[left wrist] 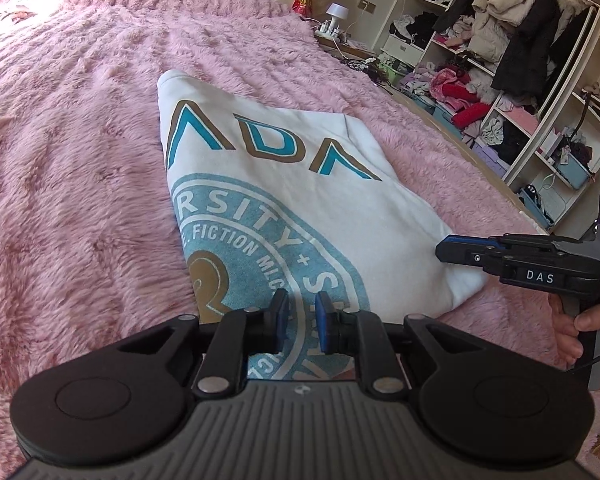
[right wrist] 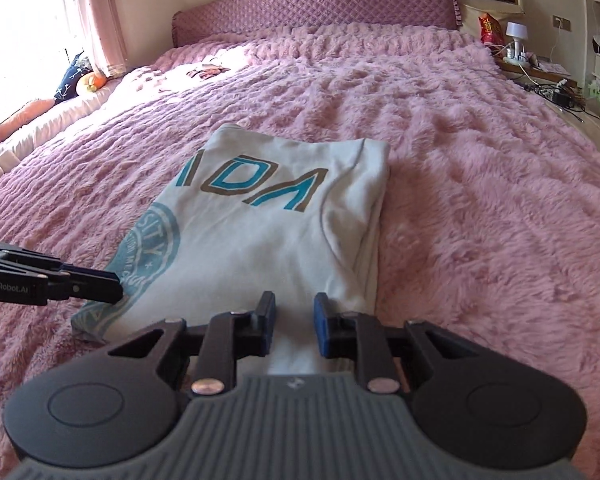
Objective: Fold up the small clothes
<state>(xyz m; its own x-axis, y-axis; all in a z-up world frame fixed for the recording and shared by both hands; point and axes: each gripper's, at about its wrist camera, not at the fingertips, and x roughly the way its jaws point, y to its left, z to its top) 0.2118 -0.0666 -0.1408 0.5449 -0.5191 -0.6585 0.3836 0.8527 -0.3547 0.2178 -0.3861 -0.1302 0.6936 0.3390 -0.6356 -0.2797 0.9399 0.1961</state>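
White folded shirt [left wrist: 300, 184] lies on pink blanket [left wrist: 80, 160], both grippers parted

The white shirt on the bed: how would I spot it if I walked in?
Find the big bed under a fluffy pink blanket. Near its foot lies the folded white shirt. It alone carries teal and brown letters and a round blue seal.

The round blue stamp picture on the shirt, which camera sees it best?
The left wrist view. The round blue print on the white shirt fills the foreground there, lettering readable. In the right wrist view it shows only as a sliver at the shirt's left edge, partly behind the left gripper.
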